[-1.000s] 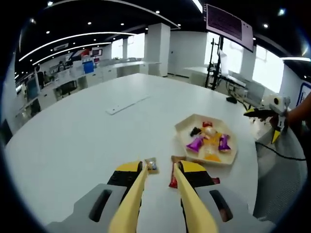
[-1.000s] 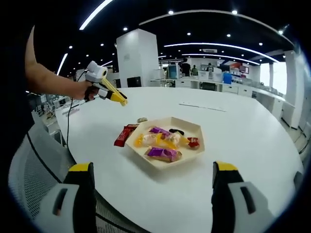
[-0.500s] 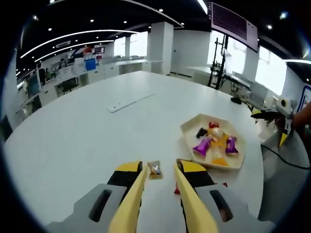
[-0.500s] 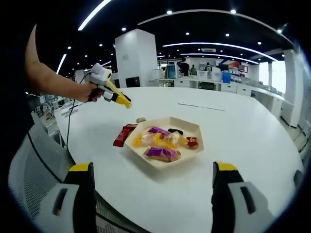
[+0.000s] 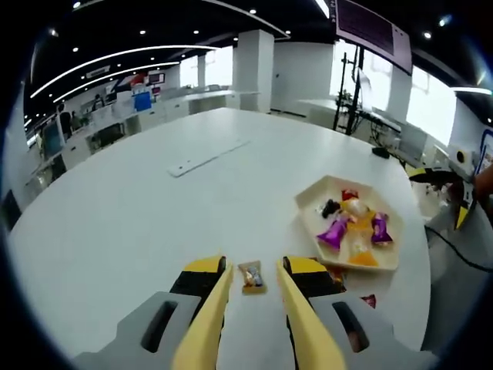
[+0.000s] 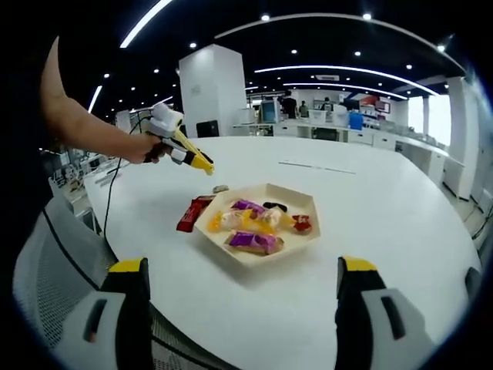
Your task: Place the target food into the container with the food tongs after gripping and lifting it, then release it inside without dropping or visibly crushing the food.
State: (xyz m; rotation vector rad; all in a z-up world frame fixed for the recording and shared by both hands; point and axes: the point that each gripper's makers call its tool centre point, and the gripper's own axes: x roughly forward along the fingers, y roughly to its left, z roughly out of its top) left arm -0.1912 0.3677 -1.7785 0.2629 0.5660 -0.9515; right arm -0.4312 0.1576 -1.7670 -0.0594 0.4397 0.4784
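A small wrapped candy (image 5: 251,277) lies on the white table between the yellow jaws of my left gripper (image 5: 254,268), which is open and apart from it on both sides. To the right sits the cream hexagonal tray (image 5: 306,220) holding several wrapped sweets, purple, yellow and red. A red wrapper (image 5: 368,299) lies beside the tray, partly hidden by my right jaw. In the right gripper view a hand holds the left gripper (image 6: 206,168) just above the small candy (image 6: 221,188), left of the tray (image 6: 266,256) and the red wrapper (image 6: 190,213). My right gripper (image 6: 243,266) is open wide, short of the tray.
A flat white strip (image 5: 206,156) lies far across the round table. A mesh chair (image 6: 54,293) stands at the table's near edge, and a black cable (image 6: 108,208) trails from the left gripper. The person's forearm (image 6: 85,127) reaches in from the left.
The left gripper has moved forward and sideways until the small candy sits between its jaws; seen from the right, it has moved closer to the candy. The right gripper has stayed put.
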